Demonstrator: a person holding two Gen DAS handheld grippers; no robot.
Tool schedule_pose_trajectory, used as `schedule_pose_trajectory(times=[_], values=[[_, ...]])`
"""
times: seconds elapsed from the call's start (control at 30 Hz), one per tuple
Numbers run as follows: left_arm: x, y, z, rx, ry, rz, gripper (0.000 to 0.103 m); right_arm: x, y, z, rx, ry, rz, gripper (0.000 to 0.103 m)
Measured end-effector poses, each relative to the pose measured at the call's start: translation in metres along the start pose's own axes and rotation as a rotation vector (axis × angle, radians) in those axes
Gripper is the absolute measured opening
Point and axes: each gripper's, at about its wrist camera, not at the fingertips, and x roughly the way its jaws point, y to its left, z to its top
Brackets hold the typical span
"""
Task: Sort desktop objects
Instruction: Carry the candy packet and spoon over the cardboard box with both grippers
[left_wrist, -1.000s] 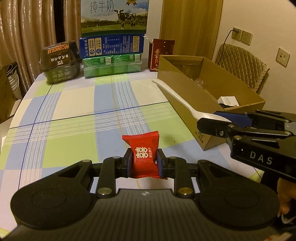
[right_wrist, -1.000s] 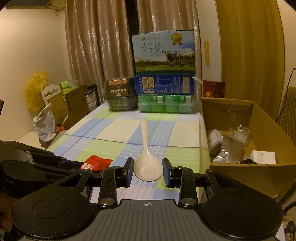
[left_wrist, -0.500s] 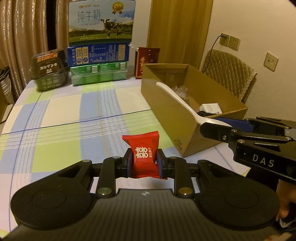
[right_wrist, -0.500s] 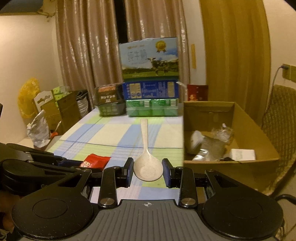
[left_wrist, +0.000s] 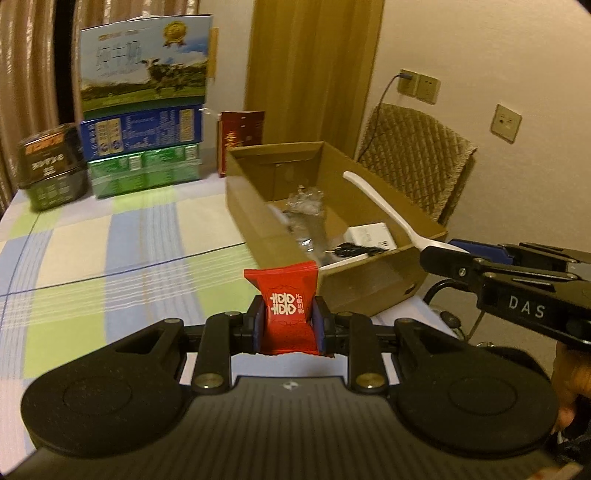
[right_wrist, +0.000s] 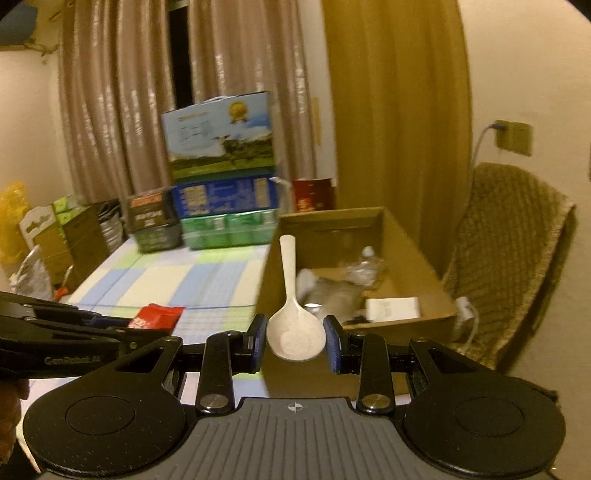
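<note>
A home: curtains (right_wrist: 110, 110), checked tablecloth (left_wrist: 92, 258), padded chair (right_wrist: 509, 240).

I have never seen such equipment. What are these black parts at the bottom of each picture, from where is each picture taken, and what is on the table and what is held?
The black parts are two hand-held grippers; a person carries one in each hand, and each has a camera looking along its fingers. The left gripper clamps a red candy packet. The right gripper carries a white spoon by its bowl. Both views face a checked tablecloth with stacked milk cartons at the back and an open cardboard box holding small items.
</note>
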Motion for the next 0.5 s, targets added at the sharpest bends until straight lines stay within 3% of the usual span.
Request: schedule_pose_trajectory(times=[0.5], values=[[0.038, -0.046, 0.037, 0.044, -0.004, -0.065, 0.022, 0.008, -0.053, 0.013, 0.066, -0.013, -0.068, 0.03]])
